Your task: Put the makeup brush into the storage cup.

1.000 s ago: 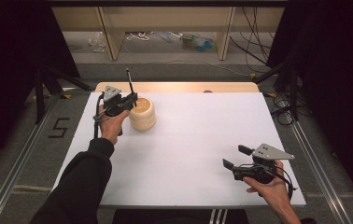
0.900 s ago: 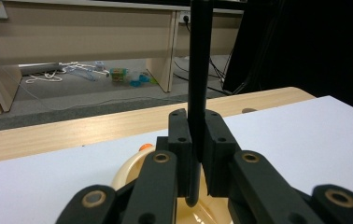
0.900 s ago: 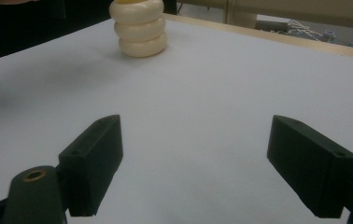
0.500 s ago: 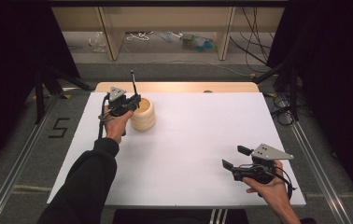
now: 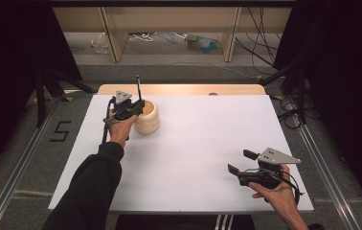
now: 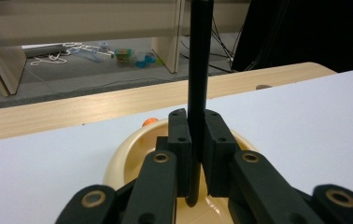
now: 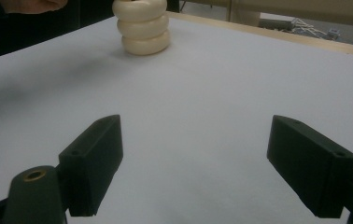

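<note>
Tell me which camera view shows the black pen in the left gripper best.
The left gripper view. There the black pen stands upright, clamped between the left gripper's jaws, its lower end over the cream ribbed holder. The high view shows the pen as a thin stick above that gripper. The right gripper view shows the holder.

A laboratory recording station is indicated. A wooden table covered by a white sheet (image 5: 193, 143) is enclosed by black curtains (image 5: 6, 72) and flanked by aluminium floor rails (image 5: 21, 158). Loose black cables (image 5: 265, 43) are trailed across the grey floor beyond plywood shelving (image 5: 169, 19).
</note>
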Motion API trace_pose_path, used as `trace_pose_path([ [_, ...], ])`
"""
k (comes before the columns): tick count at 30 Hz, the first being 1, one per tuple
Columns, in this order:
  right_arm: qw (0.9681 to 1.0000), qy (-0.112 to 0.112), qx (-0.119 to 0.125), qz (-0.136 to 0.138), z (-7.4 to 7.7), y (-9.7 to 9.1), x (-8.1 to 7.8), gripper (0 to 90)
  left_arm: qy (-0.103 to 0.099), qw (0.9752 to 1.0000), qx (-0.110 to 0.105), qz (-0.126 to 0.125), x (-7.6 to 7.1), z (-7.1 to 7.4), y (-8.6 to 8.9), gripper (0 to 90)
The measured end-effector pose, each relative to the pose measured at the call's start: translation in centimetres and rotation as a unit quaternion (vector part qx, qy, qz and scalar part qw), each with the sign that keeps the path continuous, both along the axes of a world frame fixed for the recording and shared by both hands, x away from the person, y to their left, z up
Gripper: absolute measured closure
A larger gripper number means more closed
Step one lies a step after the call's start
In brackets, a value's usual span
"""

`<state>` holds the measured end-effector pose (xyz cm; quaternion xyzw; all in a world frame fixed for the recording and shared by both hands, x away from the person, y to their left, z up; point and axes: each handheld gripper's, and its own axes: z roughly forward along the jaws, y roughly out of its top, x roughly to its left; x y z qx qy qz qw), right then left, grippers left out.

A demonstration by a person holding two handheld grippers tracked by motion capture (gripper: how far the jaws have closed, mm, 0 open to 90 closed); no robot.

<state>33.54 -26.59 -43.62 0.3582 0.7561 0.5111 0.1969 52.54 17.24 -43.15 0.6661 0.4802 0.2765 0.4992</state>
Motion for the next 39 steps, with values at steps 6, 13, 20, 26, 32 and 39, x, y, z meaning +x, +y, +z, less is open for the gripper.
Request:
trace_pose_path([
  [6,0.9997,0.021,-0.013,-0.001,0.2,-0.1,-0.2,19.1,0.012,0.9999,0.009,-0.001,0.1,-0.2,0.0,83.1],
  [13,0.9998,0.014,-0.013,0.0,0.1,-0.1,-0.2,19.1,0.024,0.9995,0.019,-0.002,0.2,-0.7,0.1,83.0],
  [20,1.0,0.003,-0.004,0.004,-0.1,0.1,0.0,19.3,0.035,0.9992,0.021,-0.001,0.2,-0.9,0.1,81.2],
  [26,1.0,0.002,-0.003,0.007,-0.1,0.1,0.1,19.3,0.035,0.9993,0.012,0.002,0.2,-0.7,0.2,64.0],
  [32,0.9997,0.02,-0.01,0.009,0.0,0.1,-0.1,19.3,0.017,0.9998,0.003,-0.001,-0.2,0.4,0.3,55.6],
  [39,0.9997,0.016,-0.019,0.006,0.0,0.1,-0.1,19.3,0.012,0.9999,-0.005,-0.003,-0.6,1.2,0.5,48.0],
])
